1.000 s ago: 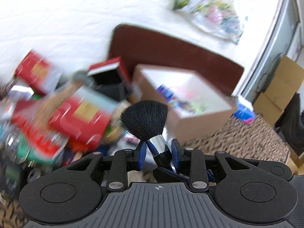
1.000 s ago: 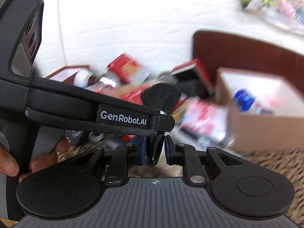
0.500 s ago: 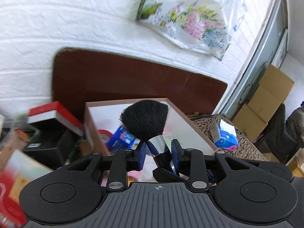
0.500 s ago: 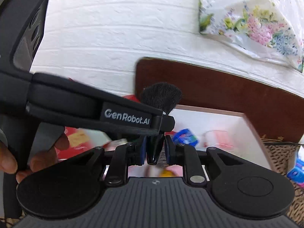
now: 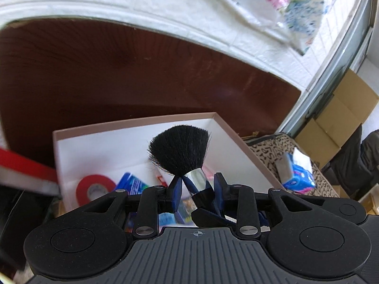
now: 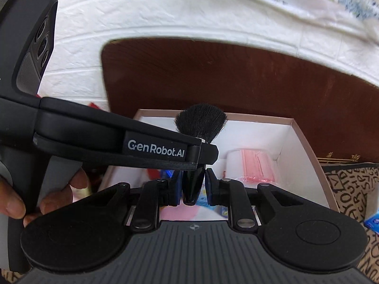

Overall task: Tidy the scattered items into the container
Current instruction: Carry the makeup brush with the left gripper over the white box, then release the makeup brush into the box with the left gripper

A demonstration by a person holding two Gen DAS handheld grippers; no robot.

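A black-bristled makeup brush (image 5: 181, 149) with a silver ferrule stands tilted between the blue pads of my left gripper (image 5: 196, 189), which is shut on it. In the right wrist view the brush (image 6: 201, 123) pokes up behind the left gripper's black body (image 6: 156, 146), and my right gripper (image 6: 193, 187) is shut on its black handle end. Just beyond both grippers lies the open pink-rimmed box (image 5: 132, 124) (image 6: 303, 137) with a white inside. It holds a red tape roll (image 5: 94, 187), a blue packet (image 5: 135, 184) and a pink packet (image 6: 255, 165).
A dark brown wooden panel (image 5: 118, 71) stands behind the box against the white brick wall. A blue tissue pack (image 5: 298, 175) lies on patterned cloth (image 5: 267, 146) to the right, with cardboard boxes (image 5: 341, 108) beyond. A red-and-white box (image 5: 23, 170) sits left. A person's hand (image 6: 14, 203) holds the left gripper.
Both grippers, still holding the brush, have swept right, away from the pile of red packets. The open box has come from the right side to directly ahead and closer.
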